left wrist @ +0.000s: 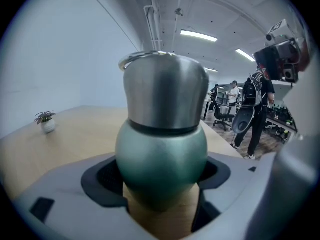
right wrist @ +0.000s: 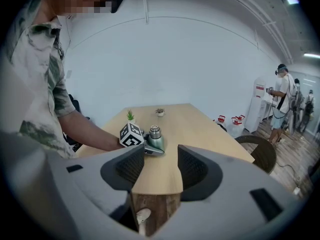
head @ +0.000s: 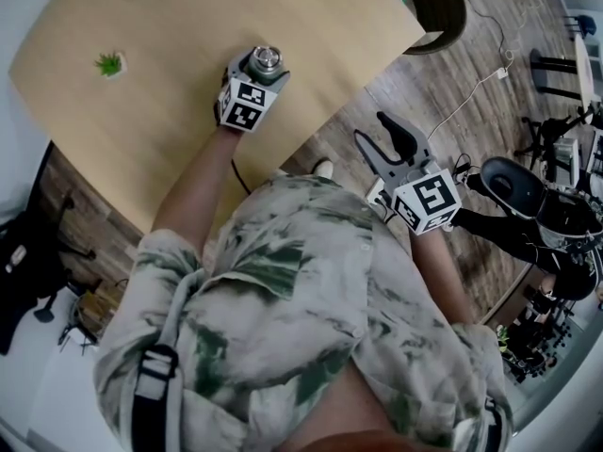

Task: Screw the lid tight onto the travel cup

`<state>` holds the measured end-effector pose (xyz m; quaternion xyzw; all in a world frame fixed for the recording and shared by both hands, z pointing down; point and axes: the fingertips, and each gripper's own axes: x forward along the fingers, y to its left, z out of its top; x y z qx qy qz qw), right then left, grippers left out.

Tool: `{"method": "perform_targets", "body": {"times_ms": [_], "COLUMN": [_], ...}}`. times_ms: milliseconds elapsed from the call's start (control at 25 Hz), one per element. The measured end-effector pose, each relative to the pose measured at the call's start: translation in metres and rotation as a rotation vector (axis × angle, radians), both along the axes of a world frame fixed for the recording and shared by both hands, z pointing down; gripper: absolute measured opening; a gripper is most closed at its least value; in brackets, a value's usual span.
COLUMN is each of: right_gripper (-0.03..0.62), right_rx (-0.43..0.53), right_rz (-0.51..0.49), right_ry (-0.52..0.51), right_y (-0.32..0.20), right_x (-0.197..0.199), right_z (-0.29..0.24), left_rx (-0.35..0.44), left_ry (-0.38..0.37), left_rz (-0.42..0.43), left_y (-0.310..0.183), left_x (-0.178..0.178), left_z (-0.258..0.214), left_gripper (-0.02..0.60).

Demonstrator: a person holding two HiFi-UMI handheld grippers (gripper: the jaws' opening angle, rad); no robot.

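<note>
The travel cup [head: 267,64] has a green rounded body [left wrist: 161,159] and a steel lid [left wrist: 165,91] on top. It stands upright on the wooden table [head: 141,130], near the right edge. My left gripper [head: 262,72] is shut on the cup's body, one pad against each side. In the right gripper view the cup [right wrist: 155,138] shows beside the left gripper's marker cube [right wrist: 131,134]. My right gripper [head: 377,132] hangs open and holds nothing, off the table and over the wooden floor, its jaws pointing toward the table's near edge [right wrist: 156,191].
A small potted plant [head: 110,63] stands on the table's left part, and a second one [right wrist: 159,112] at its far end. A dark round chair [head: 443,8] sits beyond the table's right corner. A white cable [head: 471,92] lies on the floor. People stand at the far right [right wrist: 284,99].
</note>
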<state>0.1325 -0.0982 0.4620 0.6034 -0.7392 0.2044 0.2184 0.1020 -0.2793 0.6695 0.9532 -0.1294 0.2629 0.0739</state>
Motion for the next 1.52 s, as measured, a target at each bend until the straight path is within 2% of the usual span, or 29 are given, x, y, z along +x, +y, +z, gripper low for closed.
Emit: {"method": "perform_targets", "body": {"times_ms": [360,640,1000,1360,1520], "right_gripper": [0.227,0.227,0.227,0.227,0.227], "right_rx": [0.029,0.087,0.154,0.236,0.256], "right_rz": [-0.015,-0.097,-0.312,-0.549,-0.631], "right_ry": [-0.002,-0.023,-0.054,-0.083,-0.117], "right_y": [0.004,0.008,-0.018,-0.035,-0.039], "right_x": [0.008,0.017,0.038,0.023,0.016], "right_z": [-0.009,-0.022,-0.049,-0.085,-0.097], "left_rx": [-0.001,-0.001,-0.014,-0.031,-0.035], "left_ry": [-0.026,-0.027,-0.052,-0.017,0.001], "left_rz": [-0.001,-0.043,-0.075,-0.109,-0.096], "left_y": [0.008,0.025,0.051,0.078,0.091], "left_x": [0.002,-0.004,0.004,0.001,0.006], "left_z": [-0.009,-0.048,-0.101,-0.164,-0.19], "left_gripper": [0.38,0.38,0.381,0.382,0.382]}}
